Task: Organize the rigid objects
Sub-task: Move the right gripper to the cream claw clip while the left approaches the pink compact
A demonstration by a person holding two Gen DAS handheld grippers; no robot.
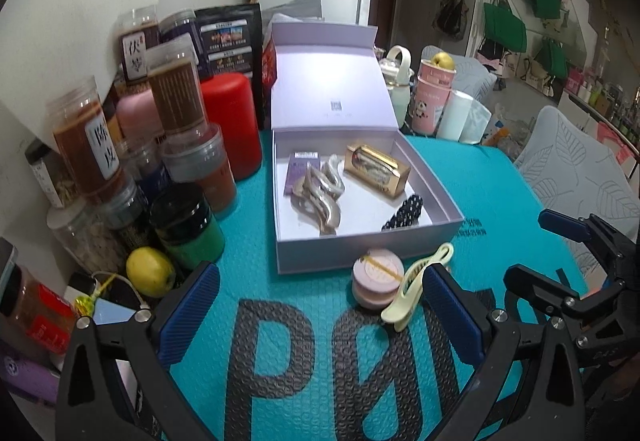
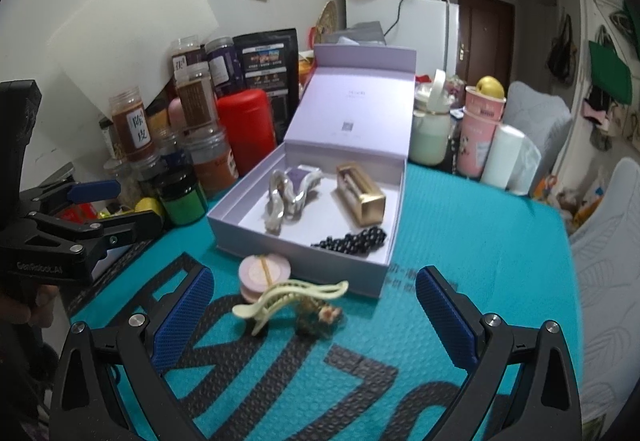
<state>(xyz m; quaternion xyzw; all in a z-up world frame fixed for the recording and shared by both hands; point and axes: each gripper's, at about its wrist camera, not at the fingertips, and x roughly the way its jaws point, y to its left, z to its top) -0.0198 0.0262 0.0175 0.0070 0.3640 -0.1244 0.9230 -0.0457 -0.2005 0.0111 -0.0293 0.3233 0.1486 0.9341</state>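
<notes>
Two claws hover low over the teal mat (image 1: 500, 193) on the table, both spread wide and holding nothing. The left claw (image 1: 320, 317) sits near the mat's printed letters; the right claw (image 2: 314, 321) does the same from further right. Each view catches the other claw at its edge, side on.

Past them stands an open lilac box (image 1: 360, 249) with its lid up. Inside lie a silver wavy hair clip (image 1: 318, 197), a gold case (image 1: 378, 171) to its right, and a black beaded clip (image 1: 404, 213) in the near right corner. The left view also shows a purple card (image 1: 300, 169) under the silver clip; the right view shows only a scrap of it.

On the mat, just in front of the box's near wall, rests a round pink tin (image 1: 376, 277) with a yellow band across it, and a pale yellow hair clip (image 1: 416, 281) leans against its right side. Only the right view shows a small brown mottled clip (image 2: 318, 319) lying just right of the yellow clip, blurred; in the left view a claw finger hides that spot.

Jars (image 1: 176, 97) and a red canister (image 1: 232, 125) crowd the table's left side.
</notes>
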